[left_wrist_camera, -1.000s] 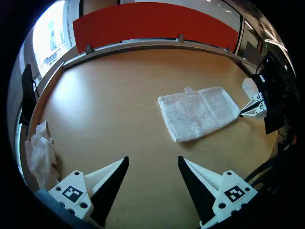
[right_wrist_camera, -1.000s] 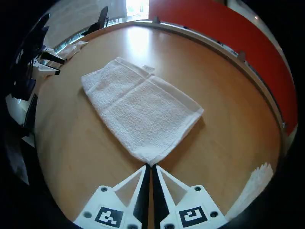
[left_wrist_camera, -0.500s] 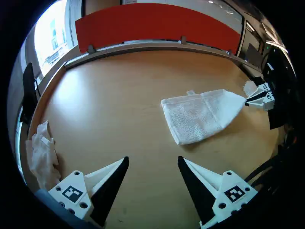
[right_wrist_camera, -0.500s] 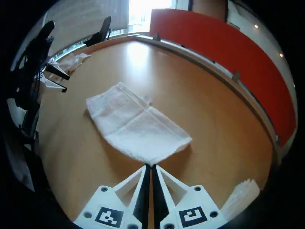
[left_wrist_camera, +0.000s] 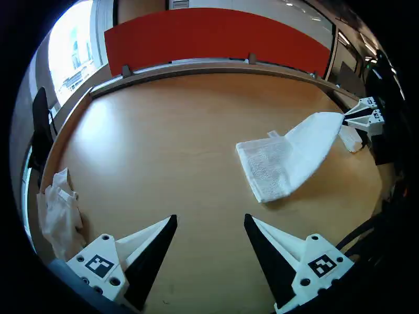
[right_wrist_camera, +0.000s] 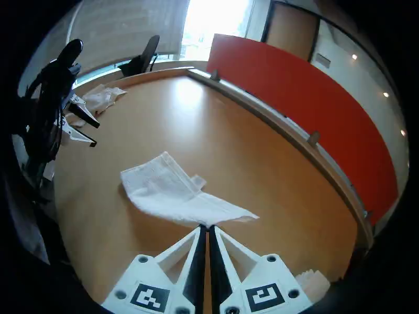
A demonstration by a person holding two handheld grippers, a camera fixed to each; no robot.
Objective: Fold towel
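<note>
Towel [right_wrist_camera: 157, 186] corner is pinched at 6 o'clock by the right gripper [right_wrist_camera: 208, 230] and held off the table [right_wrist_camera: 235, 131]; left gripper [left_wrist_camera: 209, 222] is spread wide.

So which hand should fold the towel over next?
Right, probably. The right gripper is shut on a lifted corner of the towel; the left gripper hangs open, apart from it.
</note>
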